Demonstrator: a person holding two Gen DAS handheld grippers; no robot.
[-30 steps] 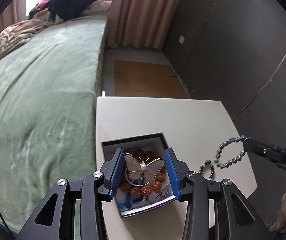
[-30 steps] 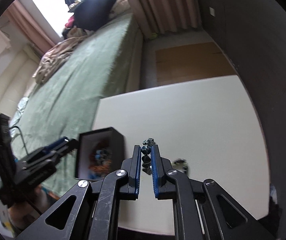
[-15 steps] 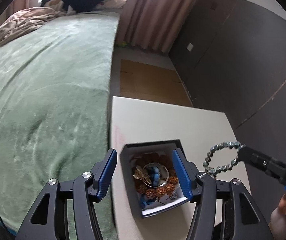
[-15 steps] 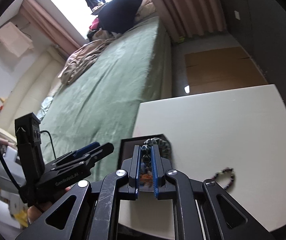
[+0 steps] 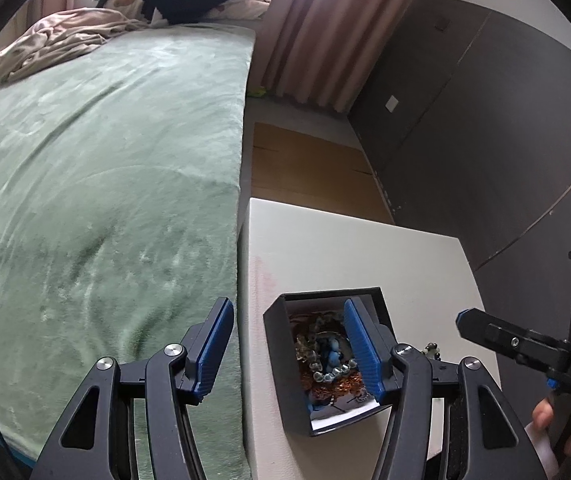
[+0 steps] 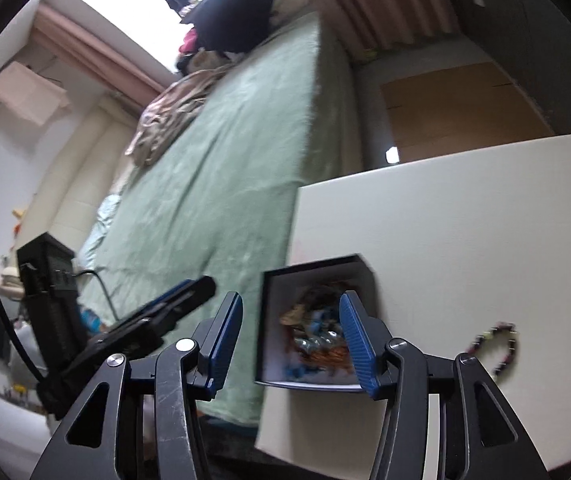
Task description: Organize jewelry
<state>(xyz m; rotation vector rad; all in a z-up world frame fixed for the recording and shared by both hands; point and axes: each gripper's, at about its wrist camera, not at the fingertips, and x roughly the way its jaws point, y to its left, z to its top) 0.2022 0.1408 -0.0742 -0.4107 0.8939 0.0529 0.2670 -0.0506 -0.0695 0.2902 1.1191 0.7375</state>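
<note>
A black jewelry box (image 5: 285, 354) with a white lining stands open at the near left edge of the white table (image 5: 345, 248). It holds a heap of jewelry (image 5: 325, 360): blue, clear and orange beads. My left gripper (image 5: 287, 346) is open and empty, above the box's left wall. My right gripper (image 6: 291, 340) is open and empty, above the same box (image 6: 369, 280) and its jewelry (image 6: 317, 340). A dark bead bracelet (image 6: 497, 344) lies on the table to the right of the box; in the left wrist view a bit of it (image 5: 432, 348) shows behind my finger.
A bed with a green blanket (image 5: 97, 184) runs along the table's left edge. A dark wall (image 5: 485, 120) and wooden floor panel (image 5: 309, 168) lie beyond the table. The right gripper's finger (image 5: 497, 334) shows at right in the left wrist view.
My right gripper opened and let the grey bead bracelet fall into the box. My left gripper, which let the butterfly brooch go into the box, has shifted left and stays open.
</note>
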